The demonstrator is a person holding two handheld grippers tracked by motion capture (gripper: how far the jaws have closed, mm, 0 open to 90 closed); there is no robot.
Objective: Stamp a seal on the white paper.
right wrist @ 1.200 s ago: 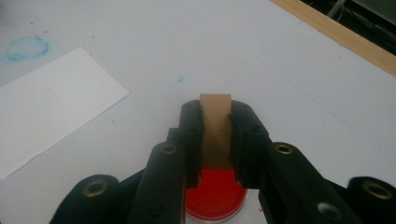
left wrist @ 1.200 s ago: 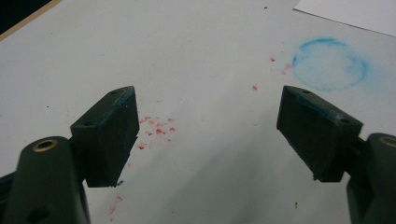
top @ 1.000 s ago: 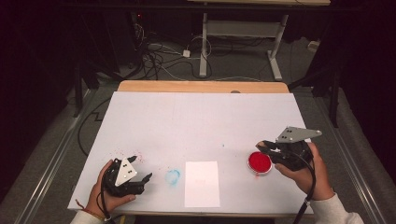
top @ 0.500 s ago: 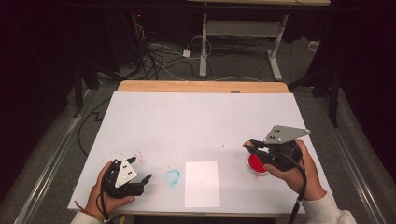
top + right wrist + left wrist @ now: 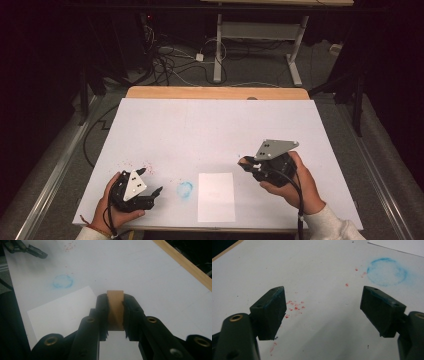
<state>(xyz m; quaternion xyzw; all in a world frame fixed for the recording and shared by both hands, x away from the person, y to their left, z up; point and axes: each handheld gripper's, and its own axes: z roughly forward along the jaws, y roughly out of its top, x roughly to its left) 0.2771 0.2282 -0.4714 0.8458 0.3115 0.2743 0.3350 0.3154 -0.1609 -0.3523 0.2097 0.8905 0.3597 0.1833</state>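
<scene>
My right gripper (image 5: 246,164) is at the right front of the white table cover, jaws pointing left toward a white paper sheet (image 5: 216,196). In the right gripper view its jaws (image 5: 115,298) are shut on a tan wooden block (image 5: 115,311), held just above the sheet's (image 5: 62,312) near edge. My left gripper (image 5: 151,181) rests at the left front in a hand, open, with nothing between its fingers (image 5: 273,311). A blue ring stain (image 5: 185,189) lies between the left gripper and the sheet, and it appears again in the left gripper view as a blue ring stain (image 5: 386,271).
Red specks (image 5: 142,165) dot the cover near the left gripper. The wooden table edge (image 5: 215,93) runs along the far side. Beyond it are cables and a desk frame (image 5: 260,35) on the floor. The other gripper (image 5: 25,248) shows far off in the right gripper view.
My right gripper has slid left toward the paper sheet, still shut on the block. The red round thing seen by its jaws earlier is now covered. The left gripper has stayed put.
</scene>
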